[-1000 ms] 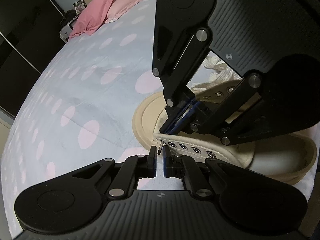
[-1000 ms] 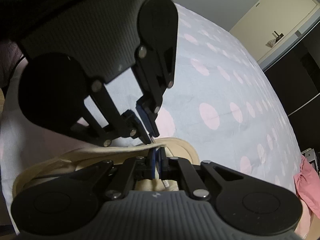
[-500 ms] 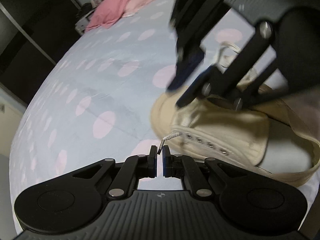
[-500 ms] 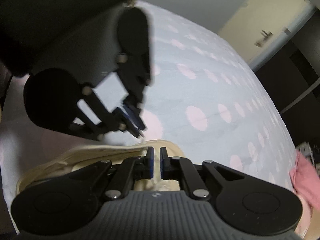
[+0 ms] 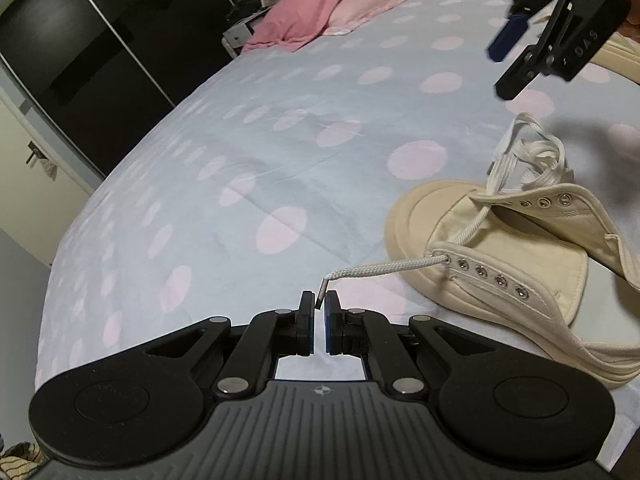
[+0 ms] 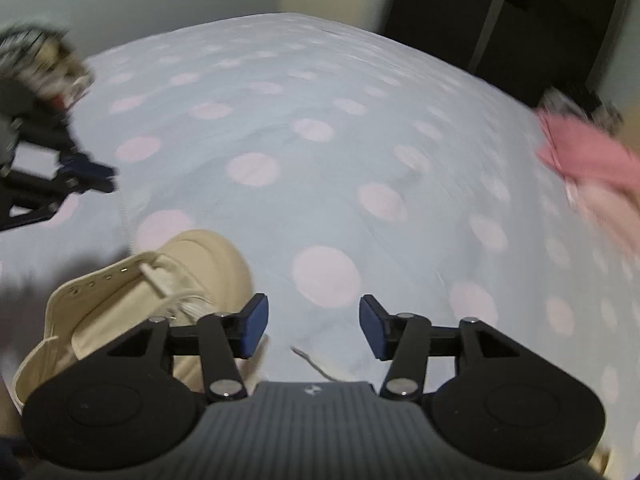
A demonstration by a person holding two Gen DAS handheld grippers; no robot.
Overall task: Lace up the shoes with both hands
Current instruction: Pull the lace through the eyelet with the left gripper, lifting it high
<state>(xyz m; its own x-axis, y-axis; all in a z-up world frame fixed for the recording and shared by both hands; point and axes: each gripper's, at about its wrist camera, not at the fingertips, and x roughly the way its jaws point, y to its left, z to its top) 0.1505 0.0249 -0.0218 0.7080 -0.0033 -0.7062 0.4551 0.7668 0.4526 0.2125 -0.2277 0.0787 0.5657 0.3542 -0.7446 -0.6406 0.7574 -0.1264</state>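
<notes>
Left gripper pinches the shoelace aglet; lace runs taut right to the sneaker, front eyelet. Bedsheet lies open ahead of the jaws. Right gripper, jaws now spread wide, has pulled up off the shoe since a second ago.

Left tongs pinching lace tip (lace taut), cream shoe on dotted sheet

left gripper | black linkages | silver screws | blue pads | ribbed grey body
</notes>
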